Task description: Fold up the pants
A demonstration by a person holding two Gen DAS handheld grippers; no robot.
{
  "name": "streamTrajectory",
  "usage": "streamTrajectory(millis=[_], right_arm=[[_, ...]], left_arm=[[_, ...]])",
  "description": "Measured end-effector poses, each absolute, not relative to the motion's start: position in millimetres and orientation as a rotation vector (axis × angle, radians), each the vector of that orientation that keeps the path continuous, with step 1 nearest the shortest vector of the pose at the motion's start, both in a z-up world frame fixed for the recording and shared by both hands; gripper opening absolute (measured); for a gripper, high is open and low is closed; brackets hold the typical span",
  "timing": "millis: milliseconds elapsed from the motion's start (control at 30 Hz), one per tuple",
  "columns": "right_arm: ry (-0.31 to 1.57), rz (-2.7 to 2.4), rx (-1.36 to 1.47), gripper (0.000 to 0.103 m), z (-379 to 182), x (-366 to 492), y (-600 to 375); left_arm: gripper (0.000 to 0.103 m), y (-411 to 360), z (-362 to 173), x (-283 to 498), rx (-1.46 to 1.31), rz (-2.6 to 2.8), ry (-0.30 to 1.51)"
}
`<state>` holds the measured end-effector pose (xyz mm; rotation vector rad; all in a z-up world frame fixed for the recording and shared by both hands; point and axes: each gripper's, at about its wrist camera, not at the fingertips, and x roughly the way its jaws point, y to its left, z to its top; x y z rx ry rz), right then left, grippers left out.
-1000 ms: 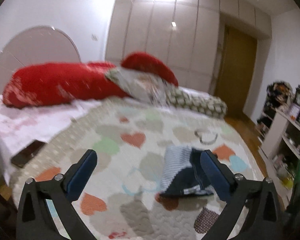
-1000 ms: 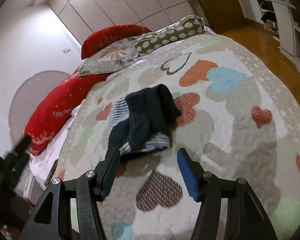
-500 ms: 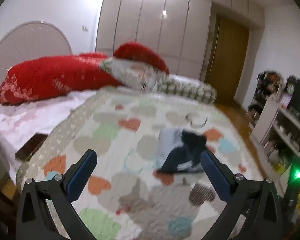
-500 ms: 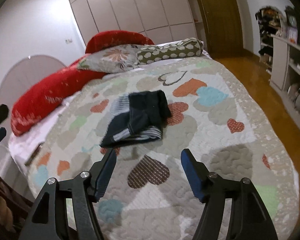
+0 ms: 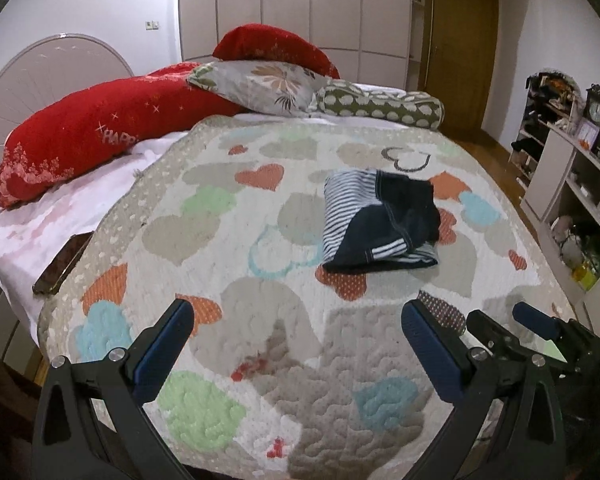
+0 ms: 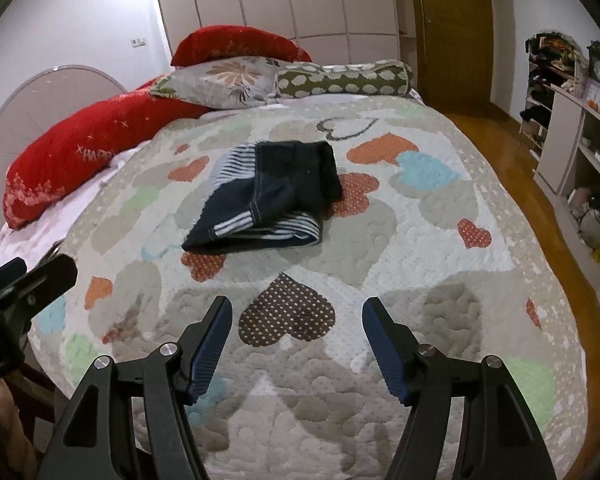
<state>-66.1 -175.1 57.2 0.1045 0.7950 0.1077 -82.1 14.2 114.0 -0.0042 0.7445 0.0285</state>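
Note:
The pants (image 5: 380, 220) lie folded into a small navy bundle with striped panels on the heart-patterned quilt (image 5: 228, 240); they also show in the right wrist view (image 6: 268, 196). My left gripper (image 5: 296, 320) is open and empty, well short of the pants near the bed's foot. My right gripper (image 6: 296, 320) is open and empty, also short of the pants. The right gripper shows in the left wrist view (image 5: 500, 320), and the left gripper in the right wrist view (image 6: 20, 276).
Red pillows (image 5: 92, 136), a floral pillow (image 5: 264, 84) and a dotted bolster (image 5: 380, 108) lie at the head. A phone (image 5: 62, 264) lies on the sheet at the left. Shelves (image 5: 572, 184) stand right of the bed, beside wooden floor (image 6: 500, 152).
Both grippers have pulled back from the pants toward the foot of the bed. The folded pants have stayed in place.

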Motion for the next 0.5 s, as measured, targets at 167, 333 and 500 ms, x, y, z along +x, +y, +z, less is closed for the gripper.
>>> streamTrajectory(millis=[167,333,500], right_arm=[[0.826,0.088,0.119,0.072,51.2,-62.6,-179.1],[0.833,0.084,0.093,0.072,49.3,-61.8,-175.7],[0.840,0.081,0.079,0.073,47.2,-61.6,-173.3]], left_arm=[[0.103,13.9,109.7,-81.0,-0.010,0.018,0.770],[0.103,12.5,107.9,-80.7,-0.010,0.007,0.778],[0.103,11.2,107.6,-80.7,-0.005,0.003,0.783]])
